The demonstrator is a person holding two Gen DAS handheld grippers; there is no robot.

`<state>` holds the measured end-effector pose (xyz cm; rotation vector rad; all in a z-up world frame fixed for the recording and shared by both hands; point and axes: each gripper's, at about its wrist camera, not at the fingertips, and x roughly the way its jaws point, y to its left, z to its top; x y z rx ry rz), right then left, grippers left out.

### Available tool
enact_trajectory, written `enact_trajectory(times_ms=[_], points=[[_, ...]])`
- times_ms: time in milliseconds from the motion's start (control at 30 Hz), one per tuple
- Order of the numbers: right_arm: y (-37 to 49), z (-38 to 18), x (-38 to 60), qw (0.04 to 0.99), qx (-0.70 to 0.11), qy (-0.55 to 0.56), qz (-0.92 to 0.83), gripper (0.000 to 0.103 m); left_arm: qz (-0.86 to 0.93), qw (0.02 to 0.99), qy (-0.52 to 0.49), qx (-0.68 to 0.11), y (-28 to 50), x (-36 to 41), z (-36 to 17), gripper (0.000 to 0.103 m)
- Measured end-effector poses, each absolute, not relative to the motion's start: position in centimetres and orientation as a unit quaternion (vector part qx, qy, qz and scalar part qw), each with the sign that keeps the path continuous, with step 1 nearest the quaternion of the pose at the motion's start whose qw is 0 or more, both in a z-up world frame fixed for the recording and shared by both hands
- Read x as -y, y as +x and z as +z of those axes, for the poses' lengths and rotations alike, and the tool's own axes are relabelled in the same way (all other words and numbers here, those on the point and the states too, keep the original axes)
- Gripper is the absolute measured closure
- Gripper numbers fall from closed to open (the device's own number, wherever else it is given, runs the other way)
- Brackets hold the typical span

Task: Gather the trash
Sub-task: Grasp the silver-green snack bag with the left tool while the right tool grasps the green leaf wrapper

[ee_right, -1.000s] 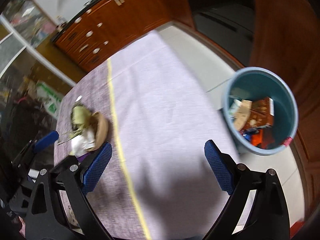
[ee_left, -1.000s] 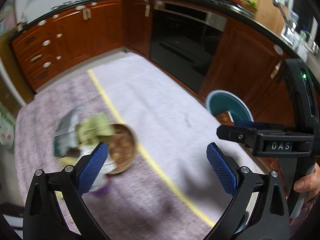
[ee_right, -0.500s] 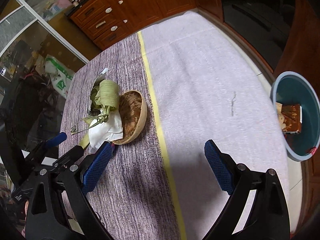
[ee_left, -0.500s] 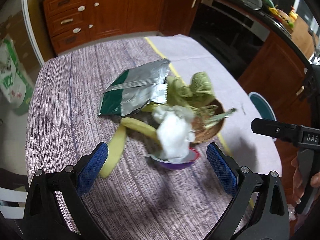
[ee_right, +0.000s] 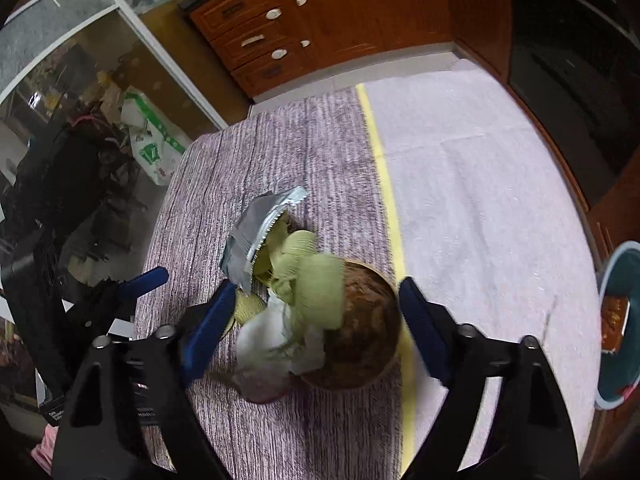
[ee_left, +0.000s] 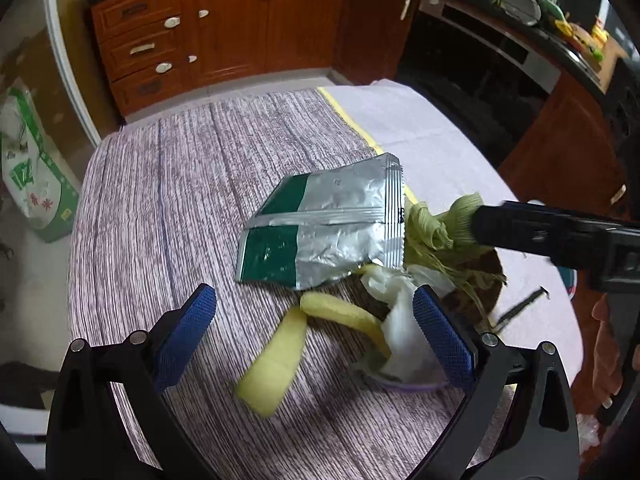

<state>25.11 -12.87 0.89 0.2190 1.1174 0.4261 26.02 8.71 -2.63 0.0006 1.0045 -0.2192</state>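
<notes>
A heap of trash lies on the purple striped tablecloth (ee_left: 168, 208). It holds a silver and green foil wrapper (ee_left: 324, 228), a yellow banana peel (ee_left: 280, 360), a white tissue (ee_left: 404, 328), green husks (ee_left: 432, 228) and a brown shell bowl (ee_right: 360, 332). My left gripper (ee_left: 316, 336) is open just above the peel and tissue. My right gripper (ee_right: 316, 328) hovers over the husks (ee_right: 316, 292), tissue (ee_right: 272, 332) and bowl. Its jaws are closing with these between them, and the pads are not pressing on anything. The wrapper (ee_right: 256, 232) lies beyond.
A teal bin (ee_right: 624, 320) with trash inside stands on the floor at the right table edge. A purple cup (ee_right: 260, 388) sits under the tissue. Wooden cabinets (ee_left: 240, 32) and an oven (ee_right: 568, 80) lie beyond the table. A person's hand (ee_left: 612, 344) holds the right gripper.
Both grippers have swung from the bin side of the table over to the trash heap and come close above it. The right gripper's jaws have narrowed.
</notes>
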Motion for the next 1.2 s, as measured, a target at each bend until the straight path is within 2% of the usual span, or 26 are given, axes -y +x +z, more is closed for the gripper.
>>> enact_trajectory(times_ms=[67,233,267,300,767,1200], points=[[26.0,0.2,12.0,0.811,-0.536,0.1,0.211,0.041,-0.109,0.871,0.013,-0.479,26.4,-8.3,-2.8,0.004],[27.3,-1.5,10.4,0.79,-0.562,0.101,0.223,0.043,-0.113,0.866,0.017,-0.487,27.3,-8.2,-3.7,0.004],[27.4,-1.8,10.3,0.789,-0.564,0.099,0.223,0.052,-0.113,0.865,0.017,-0.489,27.6,-8.1,-3.9,0.004],[27.4,-2.0,10.1,0.788,-0.565,0.098,0.226,0.078,-0.114,0.864,0.016,-0.491,27.8,-8.1,-4.0,0.004],[26.8,-0.9,12.6,0.796,-0.545,0.117,0.233,0.079,-0.089,0.864,0.032,-0.495,29.0,-9.6,-4.9,0.004],[27.2,0.4,10.6,0.786,-0.544,0.125,0.268,0.079,-0.077,0.858,0.031,-0.507,29.9,-11.7,-6.8,0.006]])
